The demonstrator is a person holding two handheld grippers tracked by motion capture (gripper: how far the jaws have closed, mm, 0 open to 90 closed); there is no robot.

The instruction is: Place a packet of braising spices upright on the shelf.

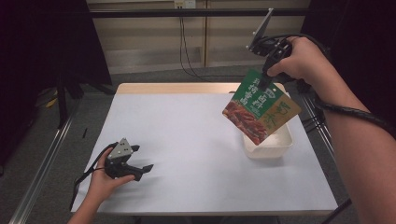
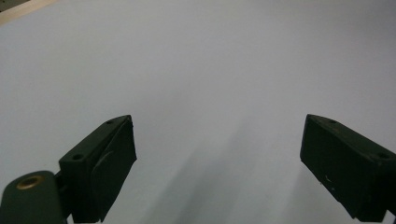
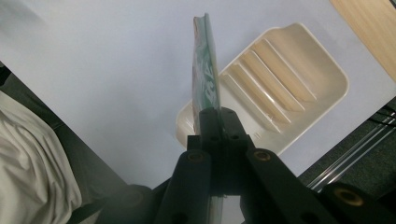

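Observation:
My right gripper is raised over the table's right side, shut on the top edge of a green food pouch with a red dish pictured on it. The pouch hangs tilted above a white ribbed tray. In the right gripper view the pouch is seen edge-on, pinched at the right gripper, with the tray below. My left gripper rests on the table at the front left, held in a hand, jaws wide apart. In the left gripper view nothing lies between the left gripper jaws.
The table is covered with a white sheet, a strip of wood showing along its far edge. A metal rail runs along the floor at the left. A cable trails from the right gripper over the forearm.

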